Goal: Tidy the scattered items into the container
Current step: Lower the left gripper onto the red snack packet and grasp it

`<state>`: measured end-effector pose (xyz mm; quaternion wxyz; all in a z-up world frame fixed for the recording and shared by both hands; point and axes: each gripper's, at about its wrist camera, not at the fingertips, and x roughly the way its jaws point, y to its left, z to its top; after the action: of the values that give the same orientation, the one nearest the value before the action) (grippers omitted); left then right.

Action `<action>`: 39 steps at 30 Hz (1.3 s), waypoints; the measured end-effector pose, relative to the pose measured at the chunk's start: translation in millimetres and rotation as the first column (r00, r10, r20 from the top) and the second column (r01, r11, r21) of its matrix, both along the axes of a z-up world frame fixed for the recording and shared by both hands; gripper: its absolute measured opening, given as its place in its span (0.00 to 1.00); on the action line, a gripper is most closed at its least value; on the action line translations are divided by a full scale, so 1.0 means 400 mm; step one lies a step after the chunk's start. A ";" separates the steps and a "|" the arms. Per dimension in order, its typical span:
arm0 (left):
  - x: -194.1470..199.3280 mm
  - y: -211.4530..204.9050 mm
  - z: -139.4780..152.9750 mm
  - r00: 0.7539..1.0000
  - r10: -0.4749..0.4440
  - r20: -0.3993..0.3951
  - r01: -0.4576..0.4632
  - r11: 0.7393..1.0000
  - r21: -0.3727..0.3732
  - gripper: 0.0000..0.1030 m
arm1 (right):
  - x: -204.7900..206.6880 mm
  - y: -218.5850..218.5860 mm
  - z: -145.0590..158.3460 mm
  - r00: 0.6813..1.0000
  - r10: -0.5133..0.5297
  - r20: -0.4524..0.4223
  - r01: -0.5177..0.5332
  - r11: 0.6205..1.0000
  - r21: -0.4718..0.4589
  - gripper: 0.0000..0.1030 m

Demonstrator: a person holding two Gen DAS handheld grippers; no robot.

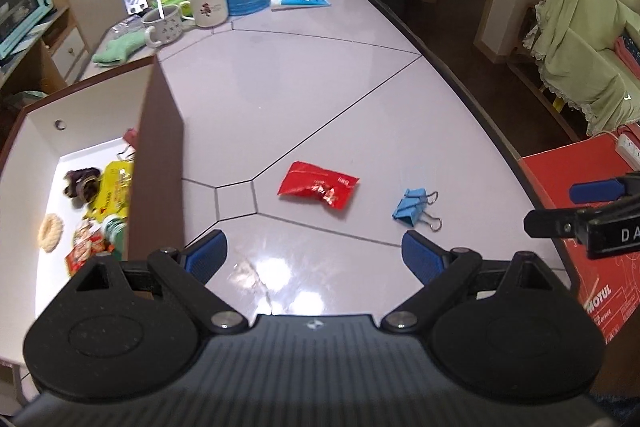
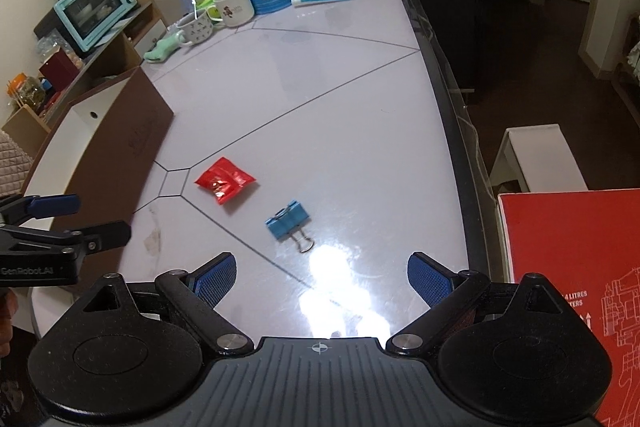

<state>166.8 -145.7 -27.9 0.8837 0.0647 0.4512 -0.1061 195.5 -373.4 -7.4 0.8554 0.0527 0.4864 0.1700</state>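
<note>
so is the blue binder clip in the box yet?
No, the blue binder clip lies on the table beside the red packet, outside the box.

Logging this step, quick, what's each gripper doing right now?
Left gripper: open, holding nothing, above the glossy white table.
Right gripper: open, holding nothing, near the blue metal binder clip.

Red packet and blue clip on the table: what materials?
Red packet: looks like glossy plastic or foil film, going by its crinkles and bright glints. Blue binder clip: probably painted sheet metal, with smooth folded faces; its wire handles look like bare metal.
</note>
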 end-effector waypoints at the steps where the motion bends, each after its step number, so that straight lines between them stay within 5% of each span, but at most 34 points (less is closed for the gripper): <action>1: 0.014 -0.006 -0.009 1.000 -0.004 -0.007 0.004 1.000 0.002 0.90 | 0.013 -0.002 -0.006 1.000 0.004 -0.005 -0.004 1.000 0.000 0.92; 27: 0.312 -0.093 -0.260 0.979 -0.126 -0.157 0.140 0.987 0.077 0.85 | 0.240 -0.048 -0.145 0.986 -0.014 -0.168 0.013 1.000 -0.008 0.92; 39: 0.318 -0.060 -0.293 0.970 -0.190 -0.150 0.201 0.978 0.062 0.57 | 0.244 -0.008 -0.155 0.989 0.062 -0.136 -0.063 0.998 0.000 0.92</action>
<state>293.9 -169.9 -145.0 0.8311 0.1347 0.5089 -0.1796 292.9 -376.8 -69.5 0.8145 0.0468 0.5456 0.1917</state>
